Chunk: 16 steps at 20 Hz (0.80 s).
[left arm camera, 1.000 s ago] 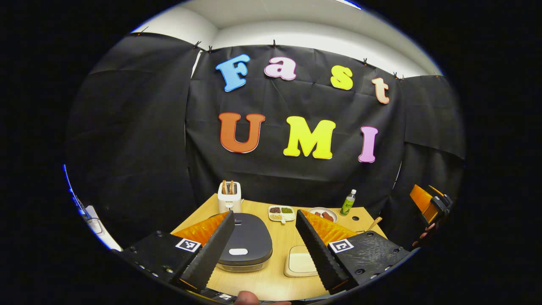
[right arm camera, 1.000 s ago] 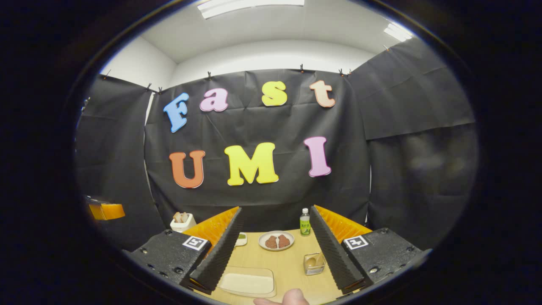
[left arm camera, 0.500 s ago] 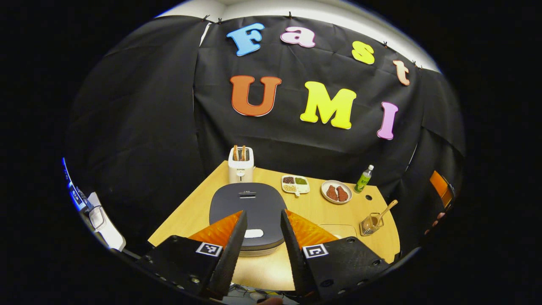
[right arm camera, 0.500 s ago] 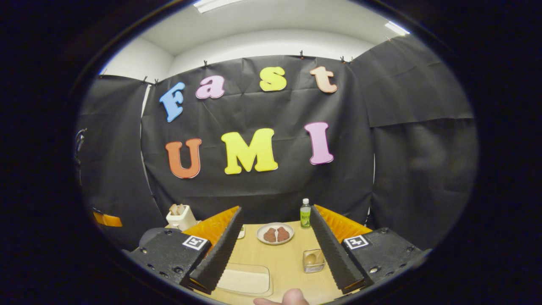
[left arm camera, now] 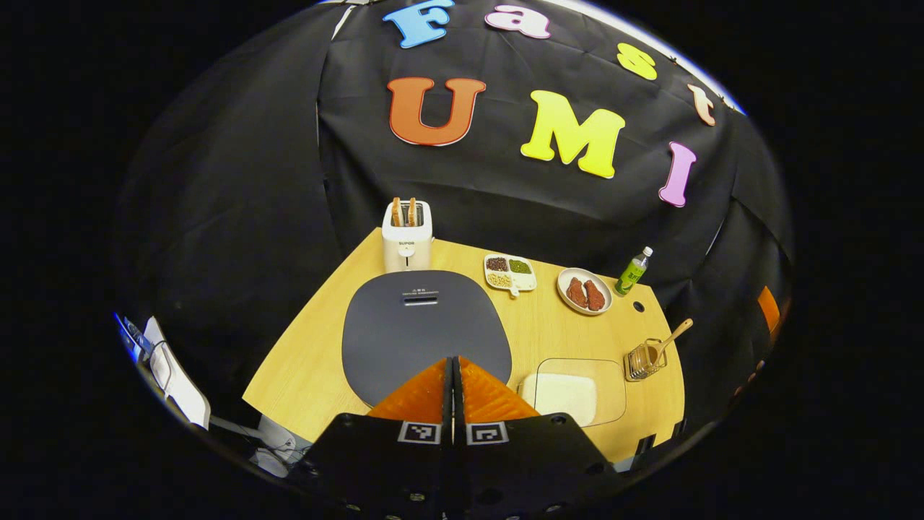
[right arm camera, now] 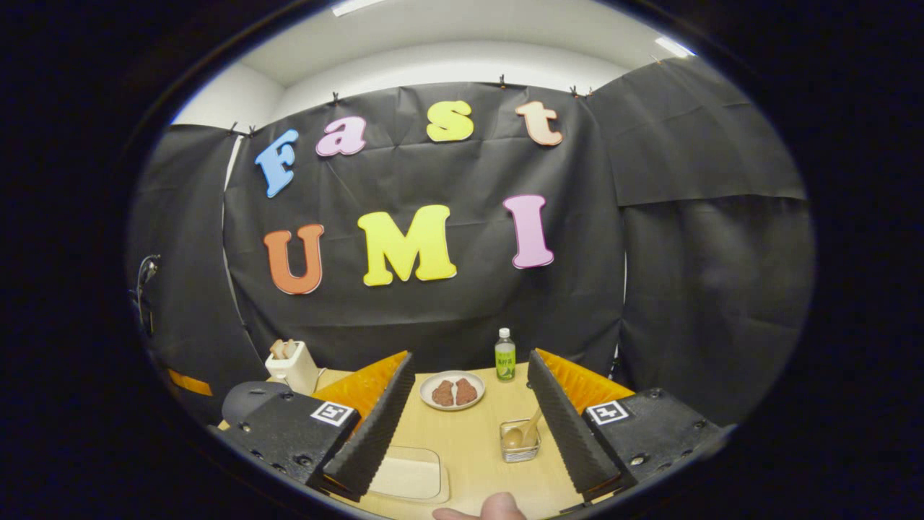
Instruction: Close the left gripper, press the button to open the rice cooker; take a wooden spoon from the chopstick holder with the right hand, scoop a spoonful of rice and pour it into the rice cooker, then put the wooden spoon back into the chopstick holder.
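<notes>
A dark grey rice cooker (left arm camera: 426, 325) with its lid down stands at the near left of the wooden table (left arm camera: 310, 361). My left gripper (left arm camera: 453, 367) is shut and empty, its tips over the front edge of the lid and hiding what lies under them. To the right, a wire chopstick holder (left arm camera: 641, 360) holds a wooden spoon (left arm camera: 673, 337). A shallow tray of rice (left arm camera: 574, 390) lies in front of it. My right gripper (right arm camera: 471, 357) hangs open above the table, with the holder (right arm camera: 520, 442) and spoon (right arm camera: 527, 430) just inside its right finger. The rice tray (right arm camera: 408, 473) lies lower left.
At the back stand a white toaster (left arm camera: 406, 235), a divided dish of grains (left arm camera: 510, 273), a plate with brown pieces (left arm camera: 585, 291) and a green bottle (left arm camera: 633, 271). The plate (right arm camera: 452, 390) and bottle (right arm camera: 505, 355) lie ahead of my right gripper. A thumb (right arm camera: 480, 509) shows below.
My left gripper went from wide open to shut and rose to look down on the cooker lid. The right gripper stayed open and barely drifted.
</notes>
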Motion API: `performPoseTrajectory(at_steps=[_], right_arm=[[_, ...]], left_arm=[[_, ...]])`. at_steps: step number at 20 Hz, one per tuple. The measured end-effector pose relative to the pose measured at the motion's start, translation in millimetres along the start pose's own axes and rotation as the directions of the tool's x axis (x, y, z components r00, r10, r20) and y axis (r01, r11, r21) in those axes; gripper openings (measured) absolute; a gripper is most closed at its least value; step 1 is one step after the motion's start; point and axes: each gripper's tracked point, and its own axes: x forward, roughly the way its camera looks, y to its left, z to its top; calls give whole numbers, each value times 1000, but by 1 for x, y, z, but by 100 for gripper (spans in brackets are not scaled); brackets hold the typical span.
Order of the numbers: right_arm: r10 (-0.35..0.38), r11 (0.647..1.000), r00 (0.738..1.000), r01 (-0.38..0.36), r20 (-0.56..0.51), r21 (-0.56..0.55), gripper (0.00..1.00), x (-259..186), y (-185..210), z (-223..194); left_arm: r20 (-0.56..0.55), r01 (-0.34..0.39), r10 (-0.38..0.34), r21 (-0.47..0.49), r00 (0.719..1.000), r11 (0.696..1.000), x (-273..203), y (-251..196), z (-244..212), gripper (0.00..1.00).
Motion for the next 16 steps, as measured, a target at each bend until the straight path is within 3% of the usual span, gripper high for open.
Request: performPoseTrajectory(at_steps=[5,6,7,16], right_arm=[[-34,999,999,34,-24,-22,100,-4,-10,-10],[-42,999,999,41,-26,-30,100,-4,-12,-11],[-50,998,998,49,-27,-34,100,-5,-16,-9],[-79,996,996,78,-27,-45,100,-10,-25,-10]], left_arm=[[-110,-6,3,-28,994,1000,40,15,-29,0],[-127,-1,-3,-35,992,999,46,15,-33,8],[-133,-3,-3,-40,991,999,51,17,-35,0],[-194,26,-39,-65,980,998,69,18,-57,0]])
